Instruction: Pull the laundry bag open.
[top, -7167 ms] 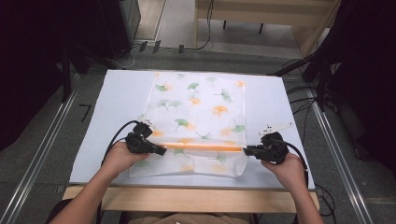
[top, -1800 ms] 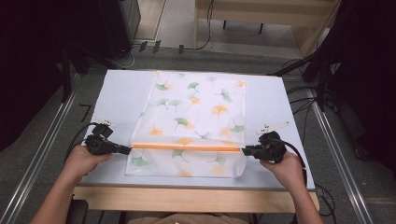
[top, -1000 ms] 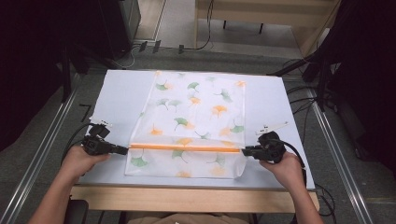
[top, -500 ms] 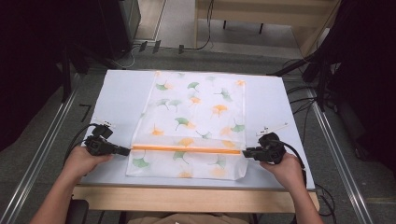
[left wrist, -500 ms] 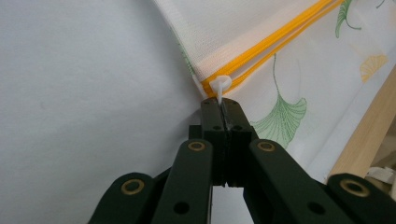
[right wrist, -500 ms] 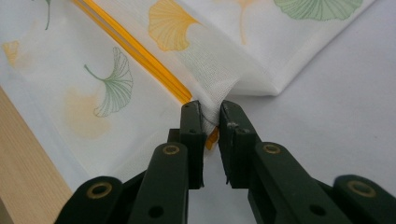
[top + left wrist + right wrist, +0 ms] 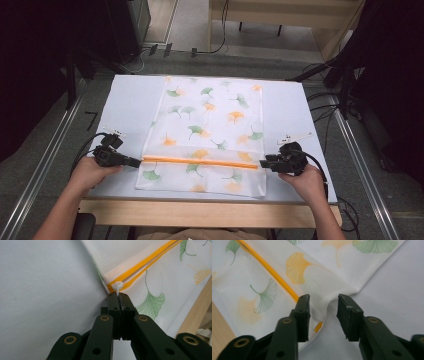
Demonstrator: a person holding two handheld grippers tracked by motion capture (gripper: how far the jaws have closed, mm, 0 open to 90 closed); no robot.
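A: Which way does the zip (image 7: 200, 162) run, relative to the two tools?

B: Straight from one to the other. Its long axis lies across the near part of the bag (image 7: 210, 125), with the left hand-held gripper (image 7: 136, 162) at one end and the right hand-held gripper (image 7: 262, 163) at the other.

A: And the pull (image 7: 117, 286)?

B: At the left end, right at the left tool's tips. In the left gripper view the jaws are pressed together on the white tab, with the orange teeth running away up and to the right beyond it. So the left hand is the one nearer the pull; the right is a full zip-length off.

A: What is the right one doing?

B: Its jaws have just been opening. In the right gripper view they stand apart, with a puckered fold of bag corner (image 7: 322, 312) and the orange zip end between them, but the pads no longer press on it.

A: So the coming move?

B: My guess is the left tool lets go too, or draws the pull along the axis toward the right. The bag lies flat on the table (image 7: 130, 105), its far part beyond both tools.
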